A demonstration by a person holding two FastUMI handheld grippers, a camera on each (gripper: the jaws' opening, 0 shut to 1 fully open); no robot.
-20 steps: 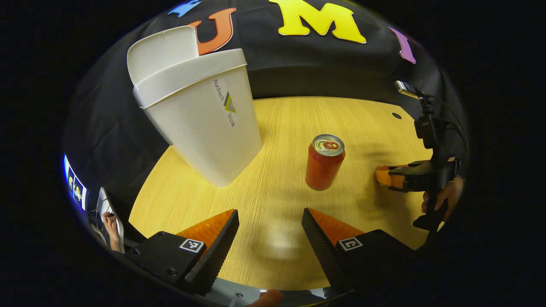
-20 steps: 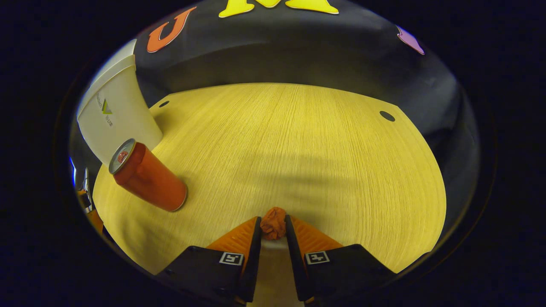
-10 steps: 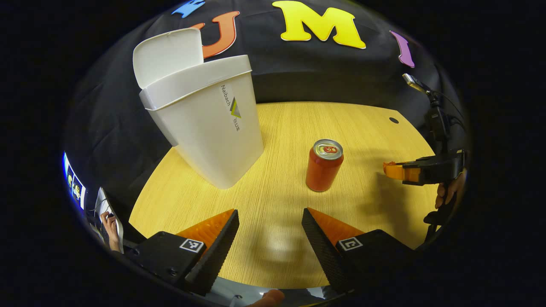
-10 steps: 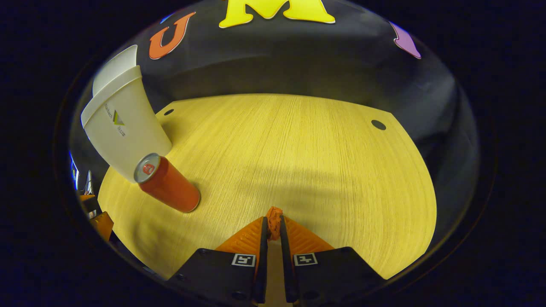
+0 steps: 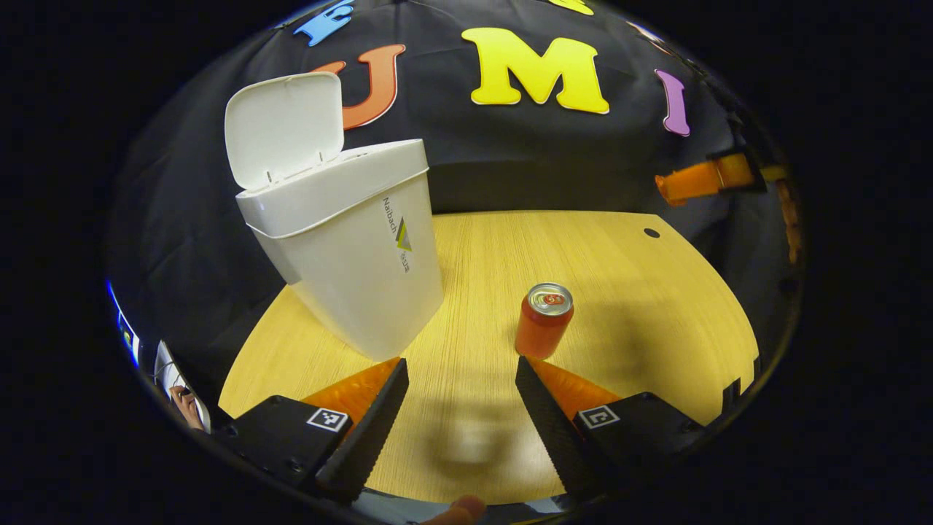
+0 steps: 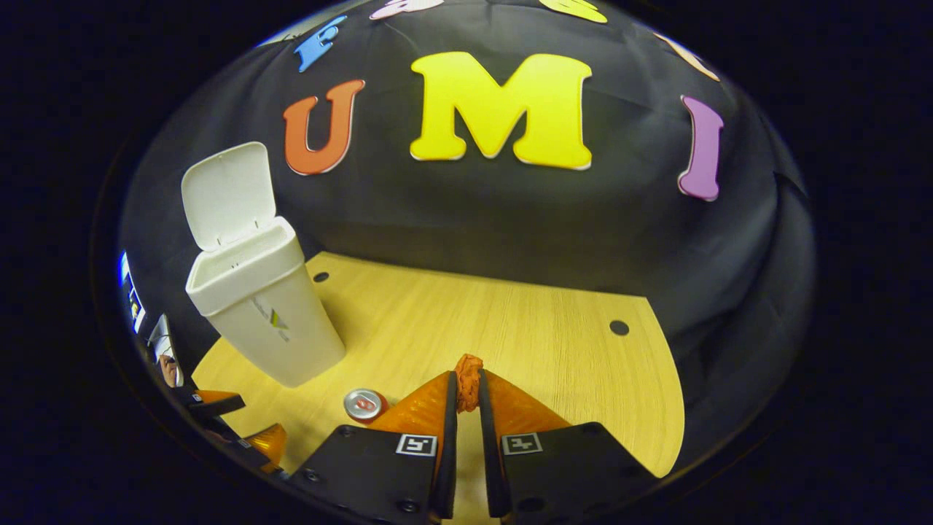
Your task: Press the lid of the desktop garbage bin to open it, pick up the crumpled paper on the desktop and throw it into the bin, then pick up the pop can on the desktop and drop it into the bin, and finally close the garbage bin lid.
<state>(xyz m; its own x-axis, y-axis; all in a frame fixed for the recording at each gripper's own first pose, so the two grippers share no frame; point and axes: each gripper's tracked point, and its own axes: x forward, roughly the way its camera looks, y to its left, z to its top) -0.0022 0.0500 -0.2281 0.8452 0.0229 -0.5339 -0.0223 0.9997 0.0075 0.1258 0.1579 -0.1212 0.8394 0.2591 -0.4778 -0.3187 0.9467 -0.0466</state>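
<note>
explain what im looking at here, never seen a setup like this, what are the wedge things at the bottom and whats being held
A person holds a two-finger gripper in each hand; a fisheye camera rides on each, so you see its own fingers at the bottom. In the left gripper view, the left gripper is open and empty. In the right gripper view, the right gripper pinches a crumpled paper. On the wooden table stand a white bin with its lid flipped up and an upright pop can.

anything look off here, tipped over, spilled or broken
Nothing stands out. The bin stands upright with its lid flipped open, the pop can is upright on the table, and the right gripper pinches the crumpled paper cleanly. The left gripper hangs open, holding nothing.
</note>
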